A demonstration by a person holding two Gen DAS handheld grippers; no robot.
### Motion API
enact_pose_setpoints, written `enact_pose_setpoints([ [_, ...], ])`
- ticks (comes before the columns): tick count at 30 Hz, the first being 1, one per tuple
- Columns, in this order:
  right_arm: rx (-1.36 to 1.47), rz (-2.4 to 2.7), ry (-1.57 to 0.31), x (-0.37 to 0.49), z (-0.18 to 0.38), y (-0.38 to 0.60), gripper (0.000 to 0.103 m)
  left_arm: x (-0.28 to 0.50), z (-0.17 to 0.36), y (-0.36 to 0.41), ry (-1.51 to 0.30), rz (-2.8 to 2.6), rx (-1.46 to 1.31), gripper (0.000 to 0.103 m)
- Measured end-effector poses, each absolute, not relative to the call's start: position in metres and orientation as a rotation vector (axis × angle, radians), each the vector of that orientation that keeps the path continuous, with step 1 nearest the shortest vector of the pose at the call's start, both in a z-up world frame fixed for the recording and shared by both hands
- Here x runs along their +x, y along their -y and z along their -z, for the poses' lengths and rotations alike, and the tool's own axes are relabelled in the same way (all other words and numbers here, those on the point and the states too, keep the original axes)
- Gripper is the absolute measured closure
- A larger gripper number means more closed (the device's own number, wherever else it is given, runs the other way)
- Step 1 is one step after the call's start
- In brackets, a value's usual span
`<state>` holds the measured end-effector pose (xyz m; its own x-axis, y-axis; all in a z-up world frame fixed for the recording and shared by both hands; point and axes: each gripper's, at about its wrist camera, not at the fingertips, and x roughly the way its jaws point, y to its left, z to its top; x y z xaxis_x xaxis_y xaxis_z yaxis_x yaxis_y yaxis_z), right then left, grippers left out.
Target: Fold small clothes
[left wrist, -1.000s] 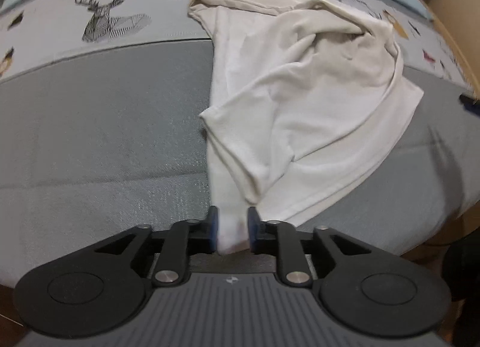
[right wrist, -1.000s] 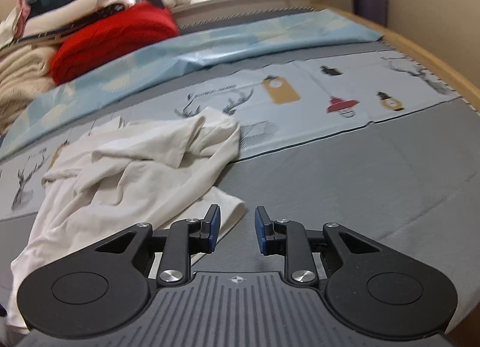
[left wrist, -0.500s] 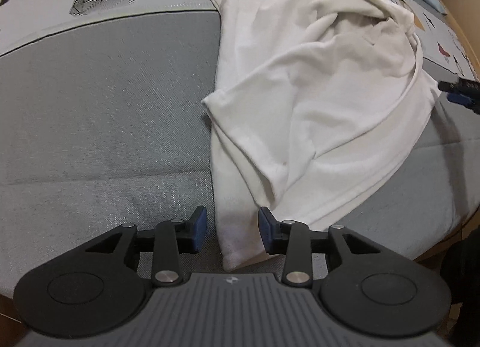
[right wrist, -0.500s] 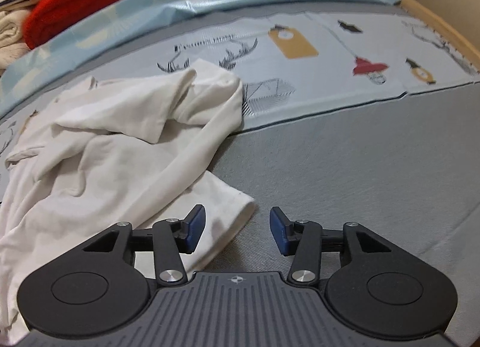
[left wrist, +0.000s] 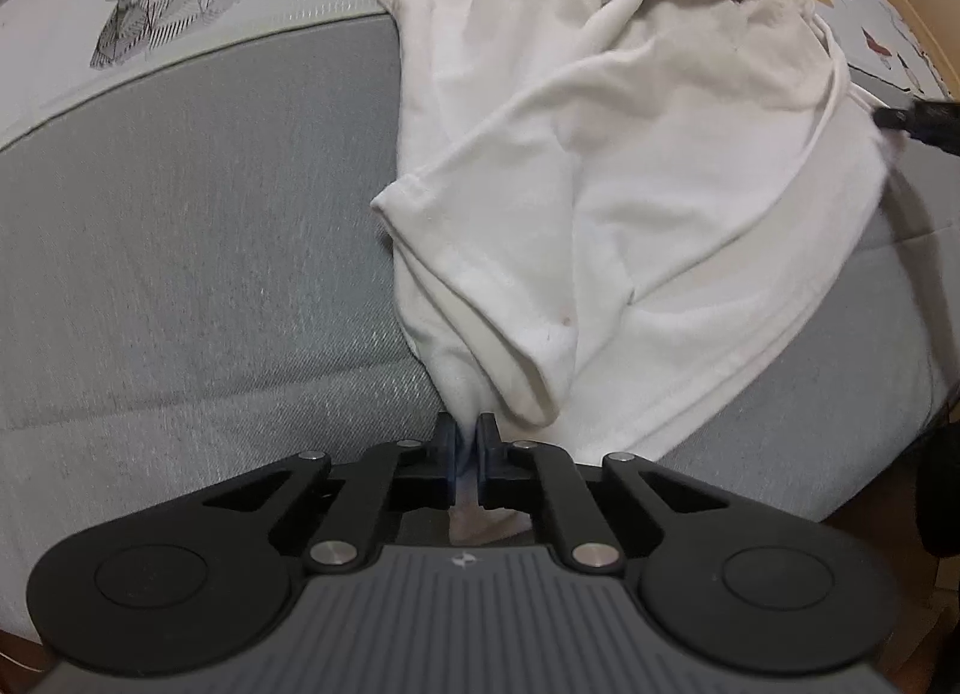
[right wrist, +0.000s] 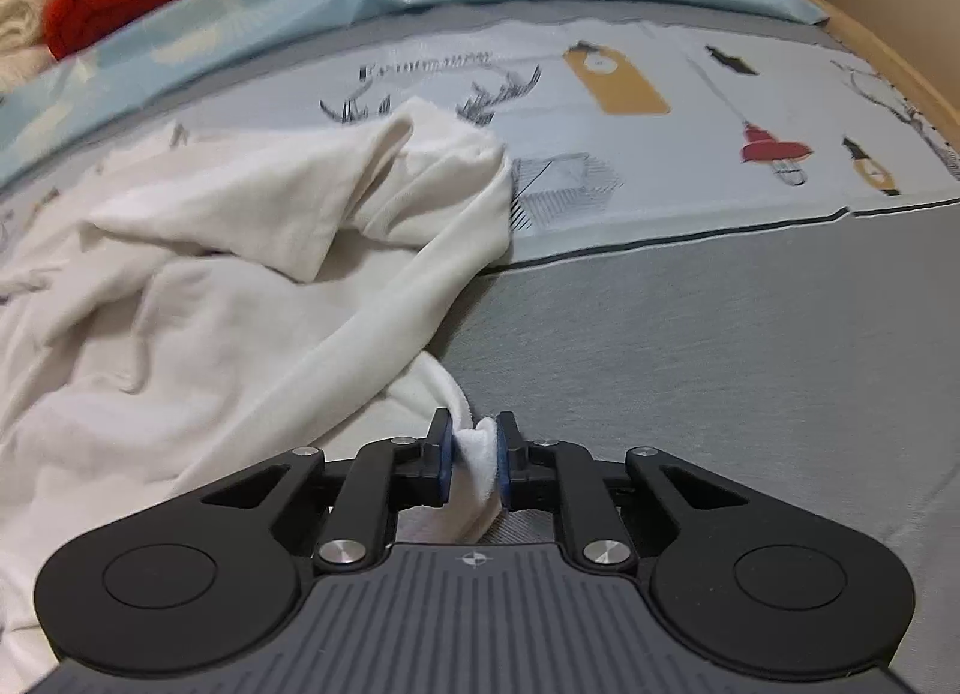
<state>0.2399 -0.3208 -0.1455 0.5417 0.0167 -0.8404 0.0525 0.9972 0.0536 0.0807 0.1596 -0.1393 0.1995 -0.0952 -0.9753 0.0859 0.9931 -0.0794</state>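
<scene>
Grey bedcover bore a crumpled white cotton T-shirt, unfolded, as the left gripper and right gripper each clamped a near hem corner, folding seemingly yet to begin.

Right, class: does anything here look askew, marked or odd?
Yes. The white shirt lies bunched and twisted on the grey bed cover, one sleeve folded across it. Small brownish specks mark the sleeve near its hem.
</scene>
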Motion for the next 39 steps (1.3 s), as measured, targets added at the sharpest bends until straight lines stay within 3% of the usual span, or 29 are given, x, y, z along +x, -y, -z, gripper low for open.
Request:
enact_pose_setpoints([
  [6,0.029,0.021,-1.056,0.186,0.129,0.363,0.09,0.077,0.133,-0.139,-1.316,0.143,0.034,0.099],
  [16,-0.136,-0.089,-1.314,0.129,0.152,0.374,0.089,0.046,0.142,-0.124,-1.414,0.2,0.175,0.102],
  [19,-0.245,-0.059,-1.225,0.128,0.142,0.361,0.083,0.038,0.14,-0.117,-1.422,0.238,0.206,0.102],
  [21,-0.282,-0.033,-1.108,0.13,0.126,0.353,0.071,0.034,0.137,-0.117,-1.419,0.258,0.193,0.101],
  [24,-0.154,-0.063,-1.017,0.138,0.107,0.349,0.059,0.041,0.135,-0.123,-1.412,0.258,0.16,0.101],
  [27,0.119,-0.157,-1.142,0.15,0.119,0.35,0.047,0.042,0.125,-0.119,-1.377,0.247,0.131,0.1],
  [29,0.266,-0.192,-1.273,0.159,0.139,0.348,0.044,0.05,0.121,-0.119,-1.357,0.243,0.107,0.1],
  [37,0.443,-0.222,-1.366,0.163,0.174,0.326,0.046,0.075,0.1,-0.114,-1.268,0.176,0.048,0.095],
  [38,0.423,-0.206,-1.369,0.163,0.174,0.325,0.058,0.077,0.097,-0.11,-1.257,0.162,0.048,0.095],
  [39,0.407,-0.2,-1.345,0.166,0.171,0.325,0.085,0.083,0.095,-0.106,-1.244,0.149,0.051,0.095],
])
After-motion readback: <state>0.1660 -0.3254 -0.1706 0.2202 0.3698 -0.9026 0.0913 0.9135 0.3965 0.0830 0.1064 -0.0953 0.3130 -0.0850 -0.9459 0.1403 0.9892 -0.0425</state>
